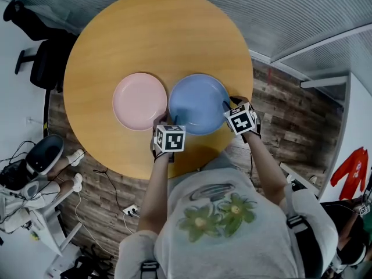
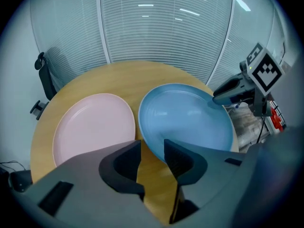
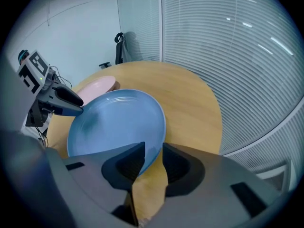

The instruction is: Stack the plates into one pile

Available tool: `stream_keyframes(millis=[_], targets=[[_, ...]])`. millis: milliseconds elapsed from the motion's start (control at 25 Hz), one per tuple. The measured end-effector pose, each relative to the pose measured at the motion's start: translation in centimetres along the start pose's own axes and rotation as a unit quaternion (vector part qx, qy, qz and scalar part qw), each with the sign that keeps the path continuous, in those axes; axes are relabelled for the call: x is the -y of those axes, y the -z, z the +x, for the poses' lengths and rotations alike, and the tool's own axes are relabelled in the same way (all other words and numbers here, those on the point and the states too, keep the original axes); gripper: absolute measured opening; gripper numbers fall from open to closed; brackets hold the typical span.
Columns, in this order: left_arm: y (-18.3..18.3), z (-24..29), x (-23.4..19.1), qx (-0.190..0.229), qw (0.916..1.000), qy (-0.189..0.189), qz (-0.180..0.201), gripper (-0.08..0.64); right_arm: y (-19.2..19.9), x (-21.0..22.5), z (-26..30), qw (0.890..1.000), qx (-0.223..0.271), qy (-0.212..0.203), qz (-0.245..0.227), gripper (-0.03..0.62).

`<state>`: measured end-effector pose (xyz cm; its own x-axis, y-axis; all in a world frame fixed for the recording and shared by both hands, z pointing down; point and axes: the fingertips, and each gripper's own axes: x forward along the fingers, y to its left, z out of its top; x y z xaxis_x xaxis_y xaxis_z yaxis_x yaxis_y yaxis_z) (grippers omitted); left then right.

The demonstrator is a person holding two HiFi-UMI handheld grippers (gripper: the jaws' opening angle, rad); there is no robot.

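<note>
Where we stood over the near edge, the left gripper (image 2: 152, 148) hung with its fingers (image 2: 124, 161) apart and nothing between them. Only bare wood showed in the gap, and the rim of the round, glossy blue plate (image 1: 199, 103) passed just behind the right-hand finger. On the other side the right gripper (image 3: 153, 152) had its fingers (image 3: 179, 161) closed on that plate's near right rim, one finger inside the rim and one outside it.

We judged that the two grippers sat on opposite sides of the rim so the dish could be raised level rather than tipped from one edge. With the left side loose, the lift was not yet secure.

The blue plate lay face up, hollow side to the ceiling, on the near half of the round wooden tabletop (image 1: 157, 34). Being circular, it had no long axis to line up, so only its face-up attitude mattered for stacking. Just beside it on the left, rims all but touching, lay the round pale pink plate (image 1: 138, 100), also face up and untouched. We took it for the base of the pile, since the carry across would be short.

Beyond both plates the far tabletop was bare wood. Past it ran ribbed blinds (image 1: 279, 10), and a black office chair (image 1: 43, 63) stood off to the left.
</note>
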<state>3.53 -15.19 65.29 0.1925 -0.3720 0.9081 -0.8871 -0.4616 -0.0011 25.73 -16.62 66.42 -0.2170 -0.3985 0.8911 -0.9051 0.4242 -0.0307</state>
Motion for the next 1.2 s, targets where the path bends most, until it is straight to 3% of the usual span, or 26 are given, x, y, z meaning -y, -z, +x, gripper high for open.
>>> stream_keyframes(millis=[200,480,640,840,1080,1200], targets=[[-0.3,-3.1,-0.5,0.039,0.9991,0.017,0.0,0.158,-2.0,-1.6,-2.7,0.998,0.053,-0.009,0.028,0.086],[0.3,-7.7,-2.6,0.106,0.9932,0.024,-0.042,0.039,-4.9,-8.3,-6.4,0.983,0.134,-0.12,0.032,0.057],[3.1,-10.7,-1.9,0.111,0.9913,0.052,-0.046,0.025,-4.4,-13.3,-7.7,0.977,0.14,-0.157,0.024,0.051],[5.3,-11.2,-2.3,0.103,0.9917,0.06,-0.049,0.02,-4.4,-17.5,-7.0,0.975,0.129,-0.182,-0.001,0.051],[9.3,-13.1,-5.4,0.088,0.9916,0.038,-0.087,0.021,-5.0,-23.5,-7.7,0.965,0.139,-0.217,-0.044,0.051],[10.5,-13.8,-7.5,0.091,0.9893,0.022,-0.112,0.023,-5.8,-25.0,-7.8,0.964,0.144,-0.213,-0.066,0.052]])
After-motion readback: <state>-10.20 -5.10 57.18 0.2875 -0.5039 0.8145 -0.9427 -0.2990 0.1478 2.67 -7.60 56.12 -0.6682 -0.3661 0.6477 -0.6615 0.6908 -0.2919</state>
